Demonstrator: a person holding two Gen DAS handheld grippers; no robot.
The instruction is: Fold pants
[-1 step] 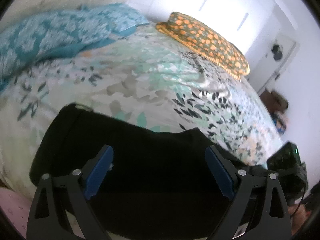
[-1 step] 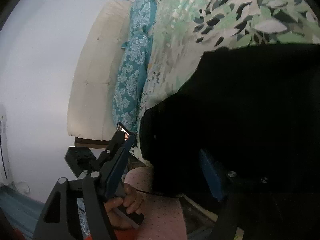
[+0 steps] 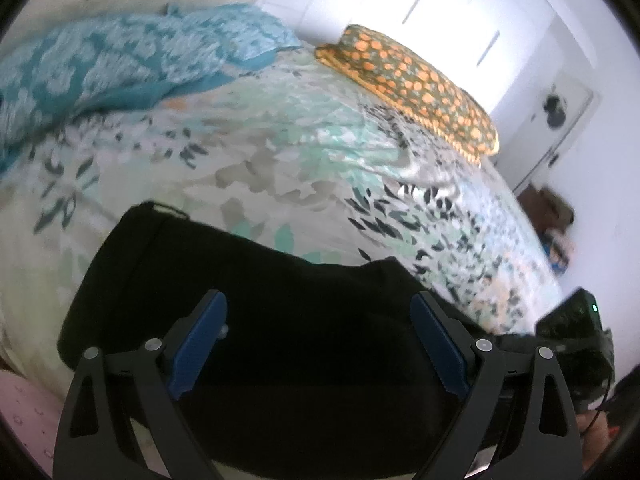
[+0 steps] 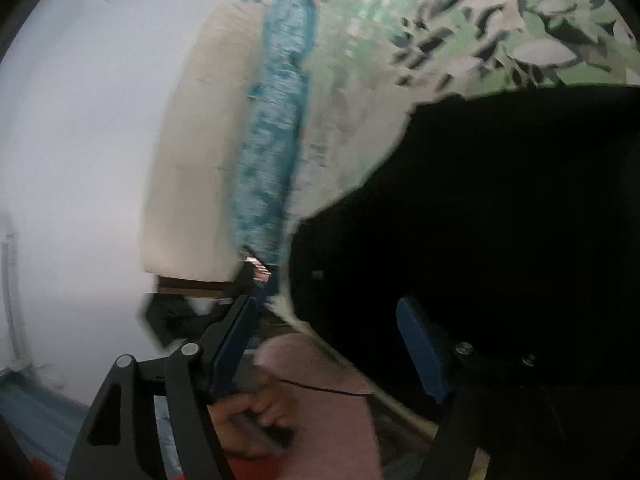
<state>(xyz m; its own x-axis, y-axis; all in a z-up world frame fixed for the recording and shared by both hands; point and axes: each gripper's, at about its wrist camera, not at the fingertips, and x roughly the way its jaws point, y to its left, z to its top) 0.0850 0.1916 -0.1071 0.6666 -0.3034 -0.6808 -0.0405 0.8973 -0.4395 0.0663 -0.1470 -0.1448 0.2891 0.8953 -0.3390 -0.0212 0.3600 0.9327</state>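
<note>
The black pants [image 3: 256,292] lie folded in a compact block on the near edge of the bed with the leaf-print cover [image 3: 280,152]. My left gripper [image 3: 320,340] is open, its blue pads apart just above the pants, holding nothing. In the right wrist view the pants [image 4: 500,220] fill the right side. My right gripper [image 4: 332,344] is open and empty, one pad in front of the pants' edge and the other off the bed's side.
A teal patterned blanket [image 3: 120,64] and an orange-dotted pillow [image 3: 412,84] lie at the far end of the bed. The other gripper's body [image 3: 576,332] shows at the right. White wardrobe doors [image 3: 420,0] stand behind. A hand [image 4: 248,420] and pink cloth [image 4: 320,400] are below.
Both views shift slightly and blur with motion. The right wrist view has moved a little relative to the bed. Both grippers stay open; the pants have not moved.
</note>
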